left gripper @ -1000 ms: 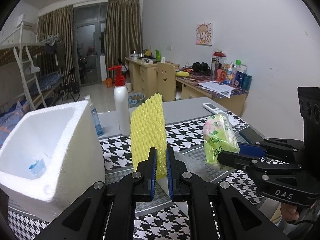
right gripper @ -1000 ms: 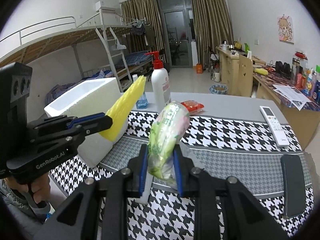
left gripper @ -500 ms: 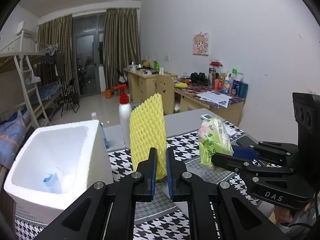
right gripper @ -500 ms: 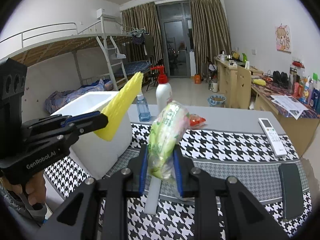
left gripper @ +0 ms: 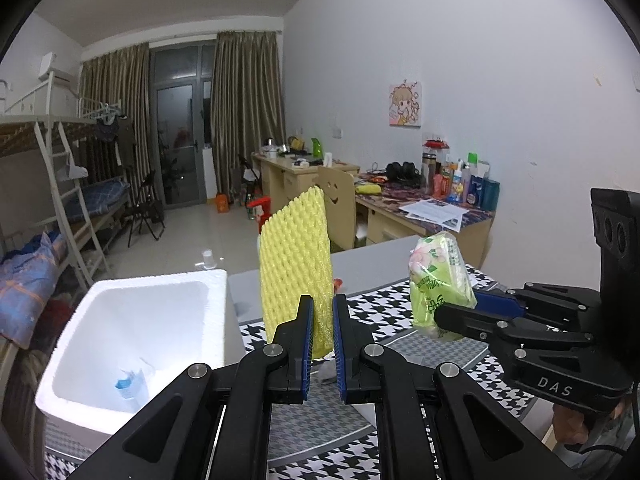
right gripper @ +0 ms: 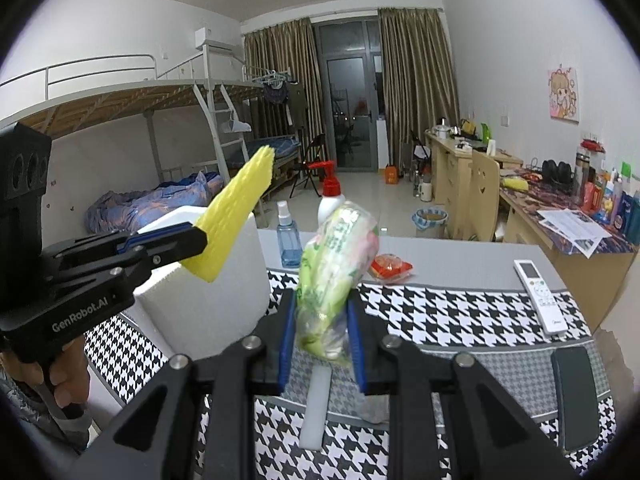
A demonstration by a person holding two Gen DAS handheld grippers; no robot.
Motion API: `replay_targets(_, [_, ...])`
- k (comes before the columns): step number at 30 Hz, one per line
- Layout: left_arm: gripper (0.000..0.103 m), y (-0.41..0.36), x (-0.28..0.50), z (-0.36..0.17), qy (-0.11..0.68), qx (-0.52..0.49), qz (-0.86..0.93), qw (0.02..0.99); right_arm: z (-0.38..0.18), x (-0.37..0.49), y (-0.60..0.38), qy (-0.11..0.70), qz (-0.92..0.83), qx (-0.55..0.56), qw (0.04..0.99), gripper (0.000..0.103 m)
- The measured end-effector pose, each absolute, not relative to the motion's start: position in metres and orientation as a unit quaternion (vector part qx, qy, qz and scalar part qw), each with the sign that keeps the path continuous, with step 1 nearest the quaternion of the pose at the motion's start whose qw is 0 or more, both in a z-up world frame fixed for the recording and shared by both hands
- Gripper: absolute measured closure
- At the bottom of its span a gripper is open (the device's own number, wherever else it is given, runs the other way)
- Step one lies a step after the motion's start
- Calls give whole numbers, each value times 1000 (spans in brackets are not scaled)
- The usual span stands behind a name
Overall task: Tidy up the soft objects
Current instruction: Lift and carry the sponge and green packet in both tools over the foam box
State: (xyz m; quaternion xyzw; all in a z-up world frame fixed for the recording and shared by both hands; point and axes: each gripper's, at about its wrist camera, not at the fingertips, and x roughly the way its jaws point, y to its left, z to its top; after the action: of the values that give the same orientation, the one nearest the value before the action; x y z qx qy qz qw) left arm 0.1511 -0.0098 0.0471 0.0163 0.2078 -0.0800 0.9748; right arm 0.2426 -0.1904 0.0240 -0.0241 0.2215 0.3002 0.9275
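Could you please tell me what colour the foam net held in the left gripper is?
The foam net is yellow, seen best in the left wrist view.

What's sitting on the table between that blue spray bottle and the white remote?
In the right wrist view, a red snack packet lies on the grey tabletop between the blue spray bottle and the remote.

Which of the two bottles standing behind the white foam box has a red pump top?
The taller white bottle has the red pump top. The shorter bottle to its left is clear blue with a small white spray cap.
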Motion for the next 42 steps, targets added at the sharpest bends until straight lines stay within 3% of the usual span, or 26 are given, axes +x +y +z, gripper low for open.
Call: replay_targets(42, [93,30,140,75,157,14,-18,987,48,249,-144,181,345,-36,920,74])
